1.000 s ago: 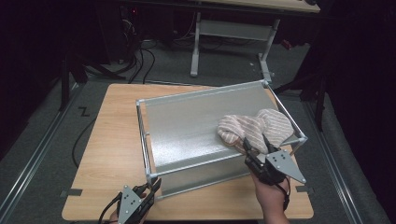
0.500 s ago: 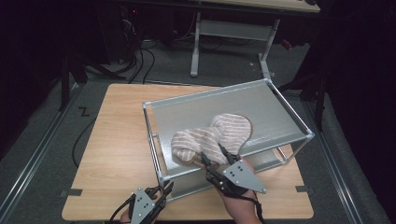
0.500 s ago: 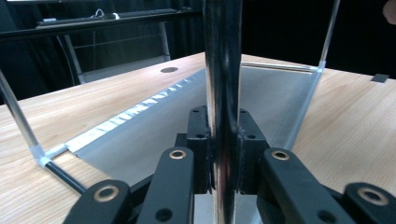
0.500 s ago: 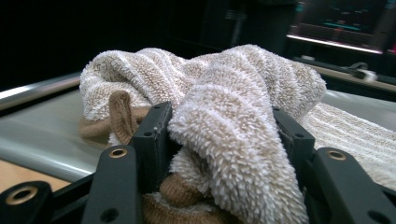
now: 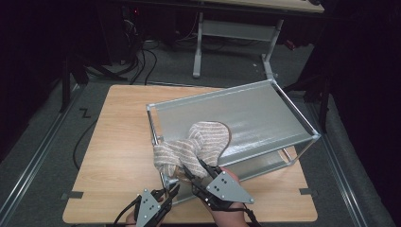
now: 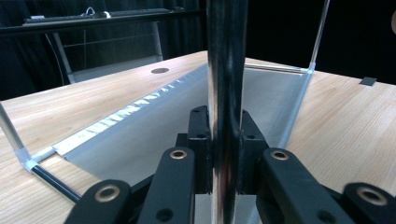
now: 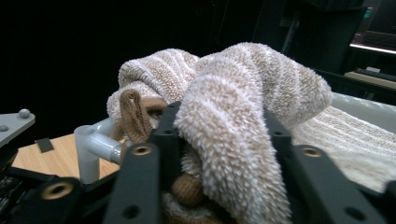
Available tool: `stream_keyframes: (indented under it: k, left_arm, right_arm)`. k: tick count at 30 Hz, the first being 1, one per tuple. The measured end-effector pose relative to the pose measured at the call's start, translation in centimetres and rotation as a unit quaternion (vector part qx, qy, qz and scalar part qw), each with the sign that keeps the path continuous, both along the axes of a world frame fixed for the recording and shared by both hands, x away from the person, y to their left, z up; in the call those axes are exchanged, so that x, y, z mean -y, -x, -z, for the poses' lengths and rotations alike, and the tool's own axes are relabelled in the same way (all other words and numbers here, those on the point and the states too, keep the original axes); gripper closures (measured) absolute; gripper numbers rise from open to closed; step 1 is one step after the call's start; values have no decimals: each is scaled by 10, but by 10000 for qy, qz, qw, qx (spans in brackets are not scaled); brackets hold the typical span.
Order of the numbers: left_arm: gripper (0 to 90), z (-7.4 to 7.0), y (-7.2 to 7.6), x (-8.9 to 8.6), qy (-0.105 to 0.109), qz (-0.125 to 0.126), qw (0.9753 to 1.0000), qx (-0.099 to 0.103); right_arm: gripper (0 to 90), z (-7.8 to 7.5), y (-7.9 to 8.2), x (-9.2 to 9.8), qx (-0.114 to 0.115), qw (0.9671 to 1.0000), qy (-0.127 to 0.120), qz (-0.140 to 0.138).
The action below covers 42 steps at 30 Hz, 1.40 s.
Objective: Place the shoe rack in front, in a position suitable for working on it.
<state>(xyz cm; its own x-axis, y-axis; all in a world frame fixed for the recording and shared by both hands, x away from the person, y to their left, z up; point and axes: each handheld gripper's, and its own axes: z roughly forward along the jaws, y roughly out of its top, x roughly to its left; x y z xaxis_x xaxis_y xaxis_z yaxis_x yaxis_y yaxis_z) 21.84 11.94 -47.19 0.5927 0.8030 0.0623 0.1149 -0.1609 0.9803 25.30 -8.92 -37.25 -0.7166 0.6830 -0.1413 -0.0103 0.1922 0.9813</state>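
Towel (image 5: 196, 144) hangs over rack's (image 5: 265, 113) near-left corner, right gripper (image 5: 191, 171) clamped on it | left gripper (image 6: 224, 140) pinches corner post (image 6: 226, 70) | risk: fabric snagging the corner, rack tipping if post slips

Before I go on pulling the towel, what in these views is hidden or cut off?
- Left hand-held gripper, high view: rear cut off by the bottom edge.
- Rack post, left gripper view: covers the gap between the jaws and the shelf behind.
- Right hand-held gripper, right gripper view: striped towel drapes over the jaws, hiding their tips.
- Towel's near edge, high view: hidden behind the grey plate.
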Motion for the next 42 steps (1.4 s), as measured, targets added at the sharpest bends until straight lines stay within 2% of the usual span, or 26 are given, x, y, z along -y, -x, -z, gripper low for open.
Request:
stream_keyframes:
  k: [3, 6, 9, 13, 15, 19, 21, 24, 26, 29, 32, 34, 35, 36, 39, 41, 42]
  left_arm:
    - [801, -1, -1, 2, -87, -36, 9999, 55]
    - [801, -1, -3, 3, -101, -55, 9999, 20]
    - [802, -2, -8, 1, -52, -128, 9999, -69]
    - [802, -3, -15, -2, -70, -196, 9997, -142]
    - [803, -3, -20, -4, -48, -228, 9996, -169]
    - [803, -4, -28, -8, -45, -326, 9993, -182]
    - [803, -4, -30, -12, -36, -411, 9990, -191]
    - [803, -4, -34, -23, -46, -565, 9982, -213]
    - [803, -5, -37, -36, -80, -744, 9969, -222]
    - [802, -5, -41, -58, -28, -1007, 9946, -253]
    - [801, -5, -44, -79, -44, -1271, 9915, -261]
    - [802, -5, -46, -95, -36, -1472, 9887, -281]
    - [801, -4, -49, -107, -26, -1611, 9865, -286]
    - [801, -4, -51, -113, -16, -1683, 9853, -285]
    - [801, -4, -57, -135, 15, -1930, 9807, -321]
    - [801, -4, -61, -145, 38, -2056, 9781, -336]
    - [801, -4, -63, -148, 34, -2079, 9776, -340]
  right_arm:
    - [685, -2, -1, 4, 10, 10000, 59, -20]
    - [691, -3, -3, 14, 113, 9996, 128, 210]
    - [691, -4, -8, 34, 154, 9983, 119, 543]
    - [688, -3, -16, 69, 211, 9939, 127, 1075]
    - [685, -2, -19, 91, 209, 9900, 148, 1387]
    - [679, 1, -24, 138, 169, 9761, 97, 2166]
    - [679, 3, -29, 164, 112, 9665, 7, 2563]
    - [679, 4, -34, 180, 80, 9588, -50, 2841]
    - [679, 4, -37, 184, 72, 9569, -55, 2904]
    - [680, 5, -38, 181, 97, 9584, 3, 2853]
    - [680, 6, -41, 168, 110, 9638, 71, 2664]
    - [680, 5, -44, 156, 118, 9675, 119, 2523]
    - [680, 5, -44, 151, 110, 9688, 127, 2472]
    - [680, 5, -46, 142, 123, 9714, 181, 2364]
    - [680, 4, -48, 133, 139, 9737, 211, 2266]
    - [679, 4, -48, 133, 112, 9737, 183, 2269]
    - [679, 5, -48, 135, 106, 9734, 183, 2282]
